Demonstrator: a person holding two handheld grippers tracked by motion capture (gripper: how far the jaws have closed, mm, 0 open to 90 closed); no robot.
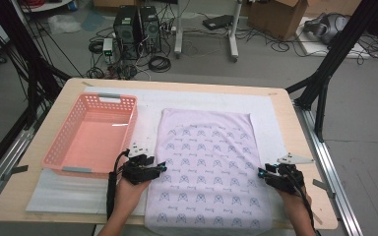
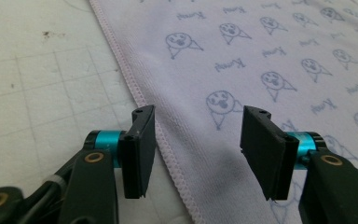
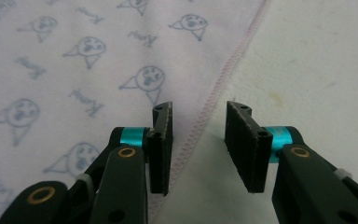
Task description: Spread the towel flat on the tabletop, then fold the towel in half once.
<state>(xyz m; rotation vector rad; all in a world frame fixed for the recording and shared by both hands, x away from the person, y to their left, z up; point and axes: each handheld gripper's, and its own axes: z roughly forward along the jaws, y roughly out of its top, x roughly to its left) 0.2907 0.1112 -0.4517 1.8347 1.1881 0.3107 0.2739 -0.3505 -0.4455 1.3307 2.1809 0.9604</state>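
A pale lilac cloth [image 1: 209,169] printed with small blue faces is spread flat on a white mat [image 1: 270,105] in the middle of the counter [image 1: 305,142], its near end reaching the counter's front edge. Its left stitched hem is straddled by the left tongs [image 2: 196,142], whose jaws are held apart with nothing pinched between them; one jaw is seen over the mat, the other over the printed fabric. The right stitched hem is straddled in the same way by the right tongs [image 3: 199,140], also apart and not pressed on the cloth, one jaw over the fabric and the other over the mat. In the high view, the left tongs [image 1: 158,168] and the right tongs [image 1: 265,172] are seen at opposite long edges of the cloth, toward its near half. A pink perforated basket [image 1: 59,142] is set on the mat left of the cloth, just beyond the left tongs. Computer towers [image 1: 138,27] and tangled cables [image 1: 160,63] are seen on the floor beyond the counter.
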